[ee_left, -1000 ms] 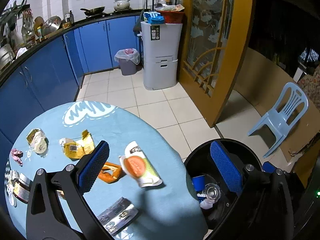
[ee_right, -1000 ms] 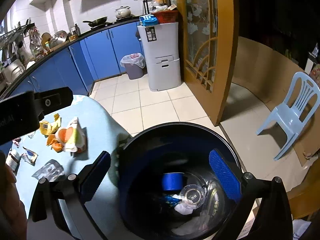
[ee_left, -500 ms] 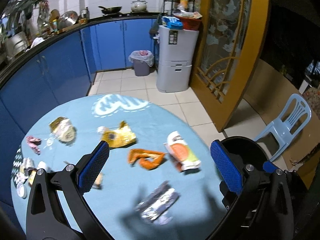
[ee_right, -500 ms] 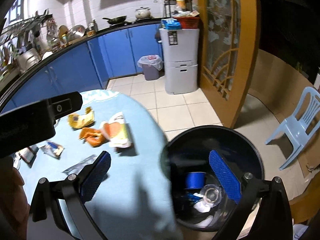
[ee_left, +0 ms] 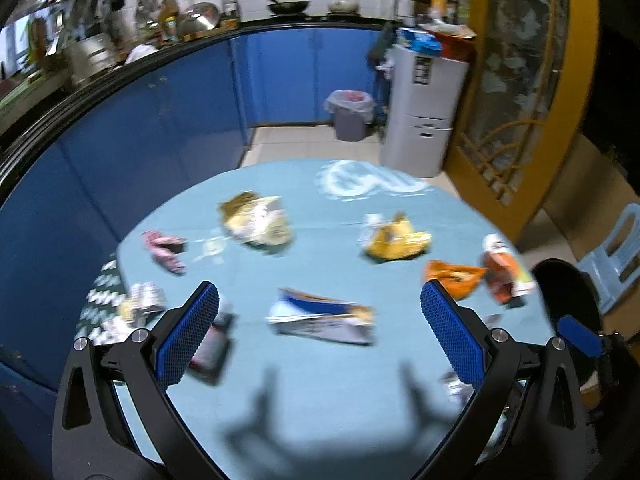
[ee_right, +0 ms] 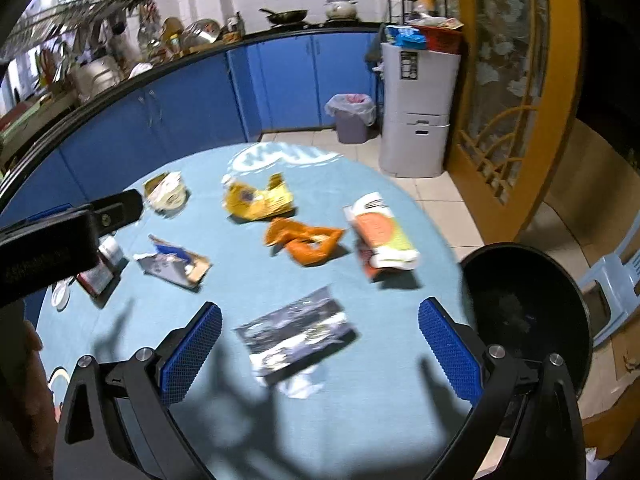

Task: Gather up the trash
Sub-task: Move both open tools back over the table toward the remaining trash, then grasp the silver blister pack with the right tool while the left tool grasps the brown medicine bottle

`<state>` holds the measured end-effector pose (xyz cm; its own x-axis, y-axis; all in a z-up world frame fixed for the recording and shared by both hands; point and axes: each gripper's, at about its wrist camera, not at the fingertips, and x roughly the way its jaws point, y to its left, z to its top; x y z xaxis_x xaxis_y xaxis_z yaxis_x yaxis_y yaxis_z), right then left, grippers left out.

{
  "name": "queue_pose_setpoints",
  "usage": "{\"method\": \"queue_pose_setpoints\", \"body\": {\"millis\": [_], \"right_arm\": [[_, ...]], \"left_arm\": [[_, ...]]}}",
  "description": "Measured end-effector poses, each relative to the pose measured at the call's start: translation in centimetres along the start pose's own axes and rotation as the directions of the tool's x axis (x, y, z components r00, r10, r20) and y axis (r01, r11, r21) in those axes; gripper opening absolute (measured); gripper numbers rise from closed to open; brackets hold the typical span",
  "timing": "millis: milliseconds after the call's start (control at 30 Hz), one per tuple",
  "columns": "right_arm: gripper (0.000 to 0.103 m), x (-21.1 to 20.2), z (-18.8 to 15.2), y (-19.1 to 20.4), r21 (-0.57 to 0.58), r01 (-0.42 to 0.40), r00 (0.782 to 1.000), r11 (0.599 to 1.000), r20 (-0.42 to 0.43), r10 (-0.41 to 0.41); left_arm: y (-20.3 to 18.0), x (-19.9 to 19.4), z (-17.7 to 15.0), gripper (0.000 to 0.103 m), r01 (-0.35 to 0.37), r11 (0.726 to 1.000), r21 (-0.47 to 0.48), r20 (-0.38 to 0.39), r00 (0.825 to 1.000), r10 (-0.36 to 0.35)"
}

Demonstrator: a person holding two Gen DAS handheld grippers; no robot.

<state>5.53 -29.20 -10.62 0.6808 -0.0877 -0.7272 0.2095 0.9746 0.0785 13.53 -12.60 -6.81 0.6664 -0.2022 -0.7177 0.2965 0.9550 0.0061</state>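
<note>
Several wrappers [ee_right: 304,240] are left on the table [ee_right: 360,420] beside the bin [ee_right: 528,312], while both the left gripper [ee_left: 320,338] and right gripper [ee_right: 320,344] are held wide open, empty.

The left black two-finger gripper with blue textured pads [ee_left: 319,336] is hovering with its jaws spread wide, gripping nothing. The right black two-finger gripper with blue textured pads [ee_right: 319,346] is likewise hanging wide apart and empty, with the left one's black body showing beside it.
</note>
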Motion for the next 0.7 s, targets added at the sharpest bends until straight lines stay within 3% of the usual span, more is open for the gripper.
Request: {"method": "queue_pose_setpoints", "body": {"millis": [200, 433, 700], "right_arm": [[0.096, 1.3, -0.4, 2.0, -0.019, 0.003, 1.0, 1.0, -0.031, -0.003], [0.096, 3.2, -0.8, 2.9, -0.001, 0.017, 0.996, 1.0, -0.085, -0.017], [0.096, 4.7, -0.9, 3.2, 0.006, 0.053, 0.991, 0.999, -0.123, -0.052]], "left_arm": [[4.5, 1.0, -0.9, 0.1, -0.083, 0.996, -0.02, -0.012, 0.996, 0.083], [7.1, 5.1, -2.6, 0.1, -0.074, 0.996, -0.047, -0.132, 0.989, 0.068], [7.6, 7.3, -3.6, 0.1, -0.07, 0.997, -0.032, -0.172, 0.983, 0.064]]}}
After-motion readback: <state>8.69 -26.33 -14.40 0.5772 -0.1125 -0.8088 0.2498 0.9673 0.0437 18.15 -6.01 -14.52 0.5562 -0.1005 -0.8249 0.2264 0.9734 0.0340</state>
